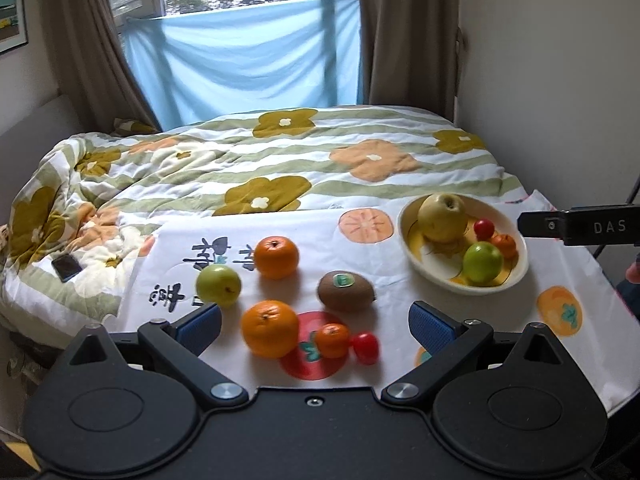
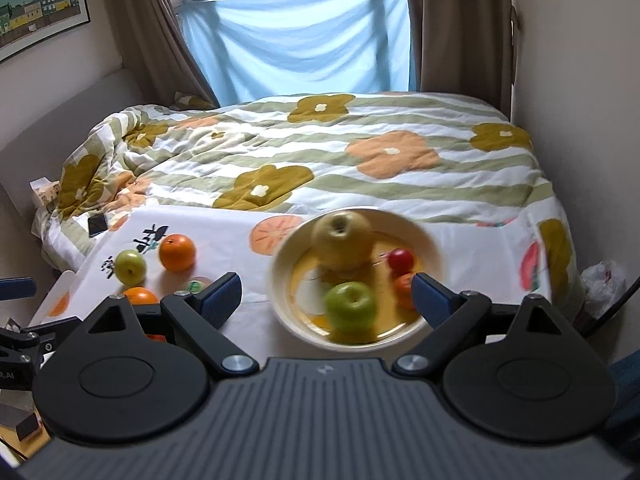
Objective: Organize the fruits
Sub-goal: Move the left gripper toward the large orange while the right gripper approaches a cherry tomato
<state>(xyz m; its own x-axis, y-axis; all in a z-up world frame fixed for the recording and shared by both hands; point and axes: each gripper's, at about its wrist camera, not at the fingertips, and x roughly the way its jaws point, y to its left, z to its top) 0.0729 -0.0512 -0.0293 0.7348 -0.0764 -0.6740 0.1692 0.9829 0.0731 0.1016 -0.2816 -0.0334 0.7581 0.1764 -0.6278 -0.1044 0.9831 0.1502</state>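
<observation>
A cream bowl (image 1: 516, 276) (image 2: 280, 280) holds a yellow apple (image 1: 442, 218) (image 2: 342, 240), a green apple (image 1: 482, 262) (image 2: 350, 306), a red tomato (image 1: 484, 229) (image 2: 401, 260) and a small orange (image 1: 505, 245) (image 2: 404, 290). Loose on the white cloth (image 1: 392, 280) lie two oranges (image 1: 277, 257) (image 1: 270, 334), a green apple (image 1: 219, 284), a kiwi (image 1: 346, 291), a small orange (image 1: 333, 340) and a red tomato (image 1: 366, 347). My left gripper (image 1: 314, 326) is open and empty above the loose fruit. My right gripper (image 2: 326, 298) is open and empty above the bowl.
The cloth lies at the foot of a bed with a flowered quilt (image 1: 280, 160). A phone (image 1: 67, 267) lies on the quilt at left. A wall stands at right. The right gripper's body (image 1: 580, 226) shows at the left view's right edge.
</observation>
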